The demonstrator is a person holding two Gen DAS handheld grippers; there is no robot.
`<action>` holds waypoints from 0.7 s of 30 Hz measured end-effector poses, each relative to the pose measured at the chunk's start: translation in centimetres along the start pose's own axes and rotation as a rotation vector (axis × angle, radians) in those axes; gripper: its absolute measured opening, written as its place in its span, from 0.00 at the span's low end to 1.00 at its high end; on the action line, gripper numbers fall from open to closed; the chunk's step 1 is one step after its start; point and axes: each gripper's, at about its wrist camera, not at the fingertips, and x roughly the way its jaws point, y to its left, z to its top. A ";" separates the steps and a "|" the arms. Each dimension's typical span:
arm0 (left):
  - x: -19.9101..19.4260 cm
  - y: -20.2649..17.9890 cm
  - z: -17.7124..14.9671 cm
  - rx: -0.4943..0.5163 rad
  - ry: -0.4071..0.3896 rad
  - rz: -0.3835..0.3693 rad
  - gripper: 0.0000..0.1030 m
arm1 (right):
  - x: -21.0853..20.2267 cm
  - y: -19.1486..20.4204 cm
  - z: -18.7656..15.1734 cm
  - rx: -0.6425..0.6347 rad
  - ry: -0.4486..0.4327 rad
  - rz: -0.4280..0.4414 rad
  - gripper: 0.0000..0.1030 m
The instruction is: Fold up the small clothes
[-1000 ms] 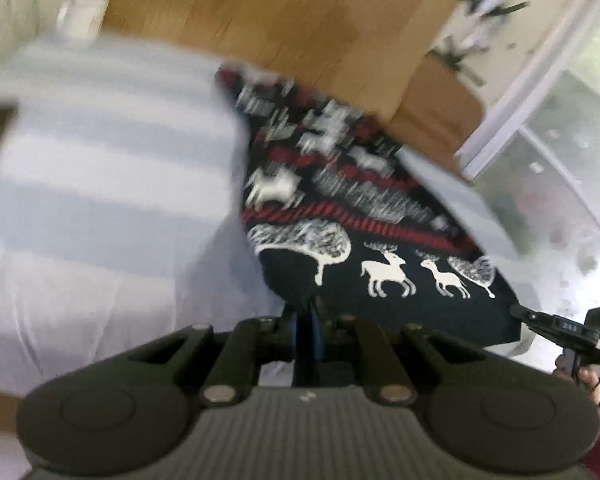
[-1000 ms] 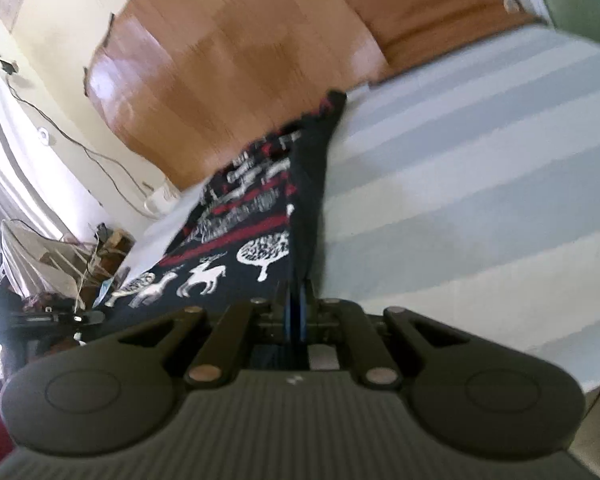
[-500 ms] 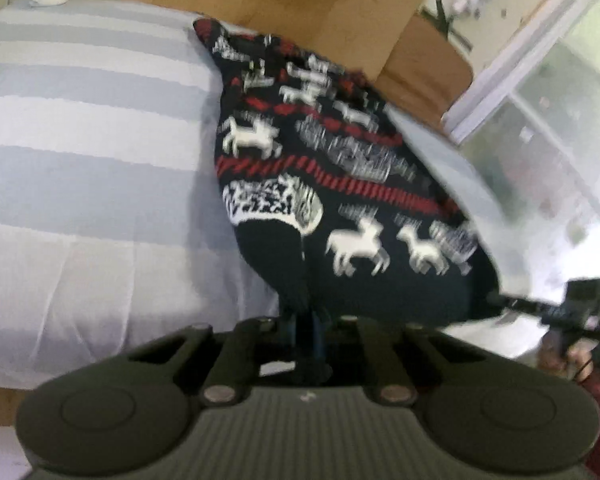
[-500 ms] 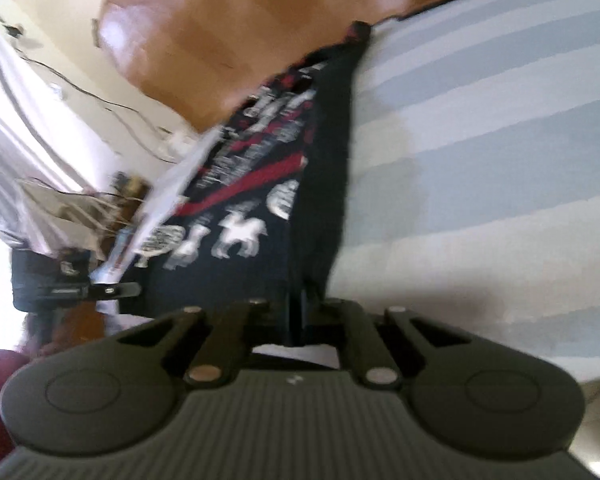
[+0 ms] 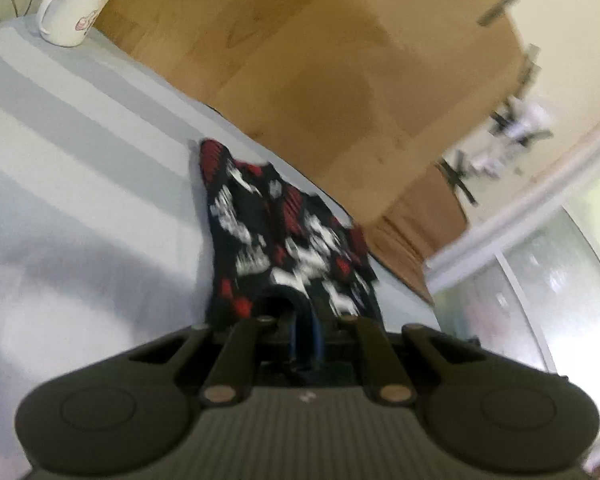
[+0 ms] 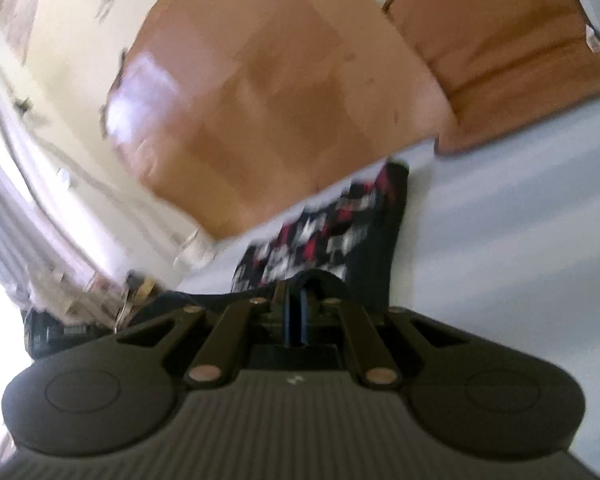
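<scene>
On striped sheet [image 5: 80, 168], sweater [image 5: 284, 240]; mug [image 5: 74, 12]

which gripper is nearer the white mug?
Left. The white mug stands far ahead-left of the left gripper; the right gripper's view shows no mug.

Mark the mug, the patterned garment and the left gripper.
mug [image 5: 74, 14], left wrist view, on its white side wall.
patterned garment [image 5: 284, 240], left wrist view, mid-fabric.
left gripper [image 5: 306, 332], left wrist view, between its fingers.
</scene>
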 end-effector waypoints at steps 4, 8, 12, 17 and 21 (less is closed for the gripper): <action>5.5 1.3 3.5 -0.032 0.004 0.205 0.63 | 5.3 -2.9 2.6 0.031 -0.057 -0.176 0.41; 6.0 2.2 2.3 -0.003 0.043 0.202 0.65 | 5.7 -4.8 1.6 0.064 -0.031 -0.222 0.51; 4.3 2.4 0.2 0.052 0.036 0.185 0.83 | 2.9 -5.5 -0.8 0.086 -0.011 -0.178 0.55; 5.4 0.1 -1.9 0.176 0.066 0.196 0.75 | 2.1 -4.5 -3.2 0.096 0.033 -0.119 0.59; 7.1 -0.7 -2.9 0.254 0.107 0.264 0.17 | 5.1 -2.0 -3.8 0.011 0.108 -0.087 0.30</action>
